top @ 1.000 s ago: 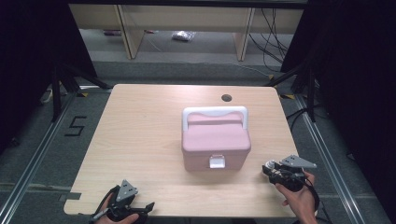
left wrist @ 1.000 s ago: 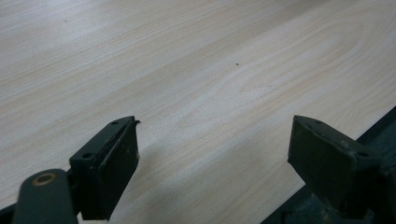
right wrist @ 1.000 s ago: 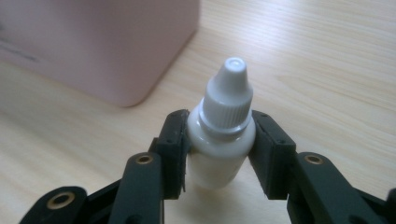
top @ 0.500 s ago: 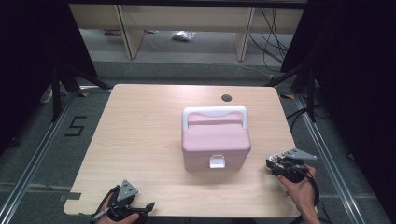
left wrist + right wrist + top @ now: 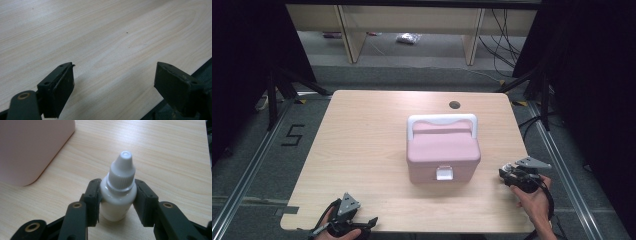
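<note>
One bottle [image 5: 118, 195] between gripper [image 5: 117, 200] pads.

Black two-jaw right gripper [image 5: 117, 202], brass-coloured rivets, grey triangular top plate, dark cable, poss. a wrist strap.

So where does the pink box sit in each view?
High view: the pink box stands mid-table, lid shut, white handle at the far side.
Left gripper view: bare table ahead of the jaws, no box.
Right gripper view: its pink corner is at upper left, beyond the held bottle.
Shared landmark: the wood-grain tabletop.
</note>
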